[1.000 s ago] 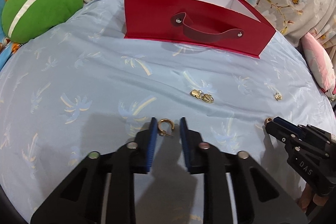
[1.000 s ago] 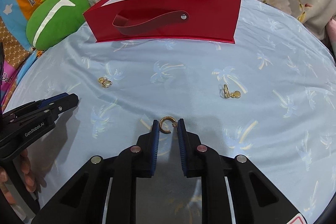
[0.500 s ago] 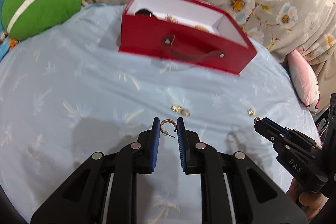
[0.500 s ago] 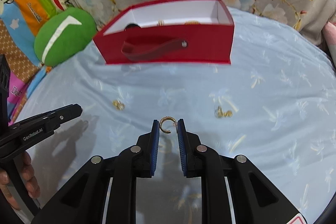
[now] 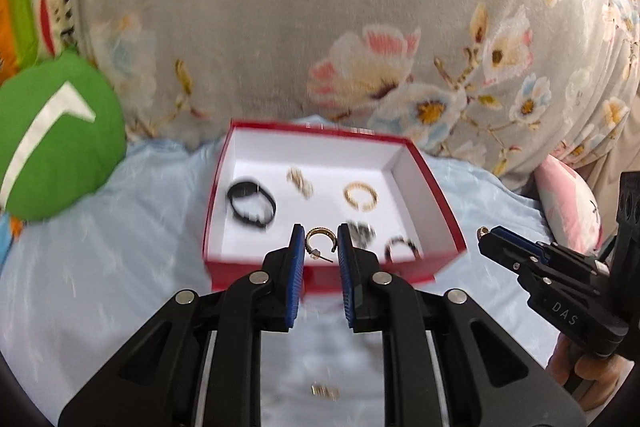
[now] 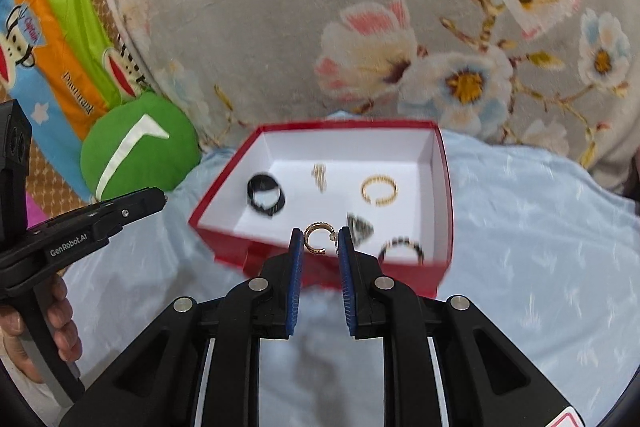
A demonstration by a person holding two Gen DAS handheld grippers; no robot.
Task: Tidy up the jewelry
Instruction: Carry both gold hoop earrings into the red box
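The left gripper is clamped on a small gold hoop earring with a post, its blue pads nearly together. The right gripper pinches a matching gold hoop earring the same way. Just beyond both sets of tips sits the open red cardboard box with a white inside, holding a black band, a gold open ring and other small pieces, blurred. Below the left gripper, one small gold piece lies on the pale blue palm-print sheet.

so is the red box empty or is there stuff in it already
Not empty. The red box is open-topped, holding a black band, a gold open ring and a few smaller, blurred pieces.
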